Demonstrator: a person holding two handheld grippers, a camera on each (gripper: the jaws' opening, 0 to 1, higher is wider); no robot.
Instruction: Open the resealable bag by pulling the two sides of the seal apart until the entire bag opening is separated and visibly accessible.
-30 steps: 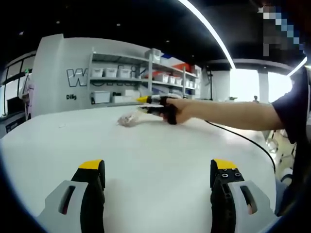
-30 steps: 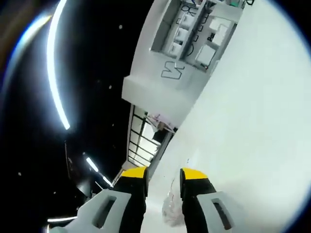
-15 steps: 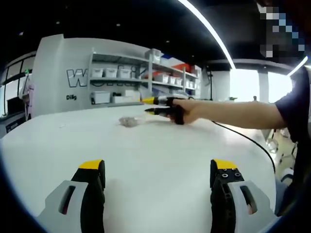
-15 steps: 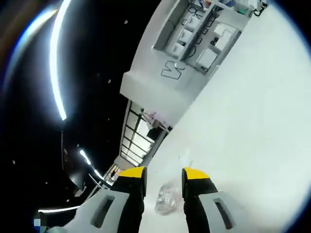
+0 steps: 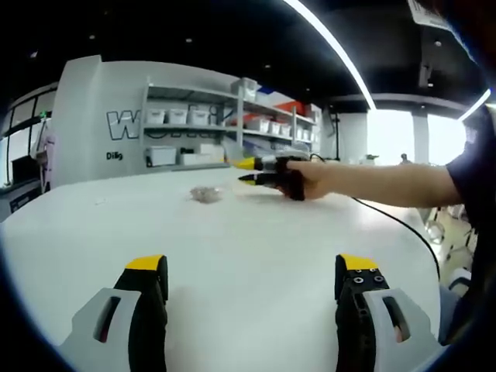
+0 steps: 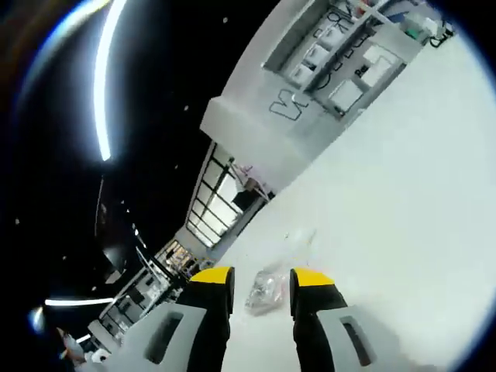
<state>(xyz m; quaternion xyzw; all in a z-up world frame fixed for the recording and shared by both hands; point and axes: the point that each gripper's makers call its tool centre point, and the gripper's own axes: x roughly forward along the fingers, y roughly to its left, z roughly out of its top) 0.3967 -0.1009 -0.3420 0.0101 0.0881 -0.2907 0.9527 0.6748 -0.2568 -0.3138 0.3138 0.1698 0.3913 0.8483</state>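
Observation:
A small clear resealable bag (image 5: 205, 194) lies crumpled on the white table (image 5: 248, 232), far from my left gripper (image 5: 251, 267). That gripper hovers low over the near part of the table, open, its jaws wide apart with nothing between them. A person's hand holds my right gripper (image 5: 246, 172) just right of the bag, without touching it. In the right gripper view the bag (image 6: 265, 287) sits just beyond the yellow tips of my right gripper (image 6: 261, 277), which is open and holds nothing.
A black cable (image 5: 387, 221) trails from the right gripper across the table's right side. The person's forearm (image 5: 372, 182) reaches in from the right. Shelves with white bins (image 5: 225, 124) stand behind the table. A small clear scrap (image 6: 301, 236) lies past the bag.
My right gripper has drawn back from the bag, which was between its jaws one second ago. The bag now rests on the table by itself. The left gripper has not moved.

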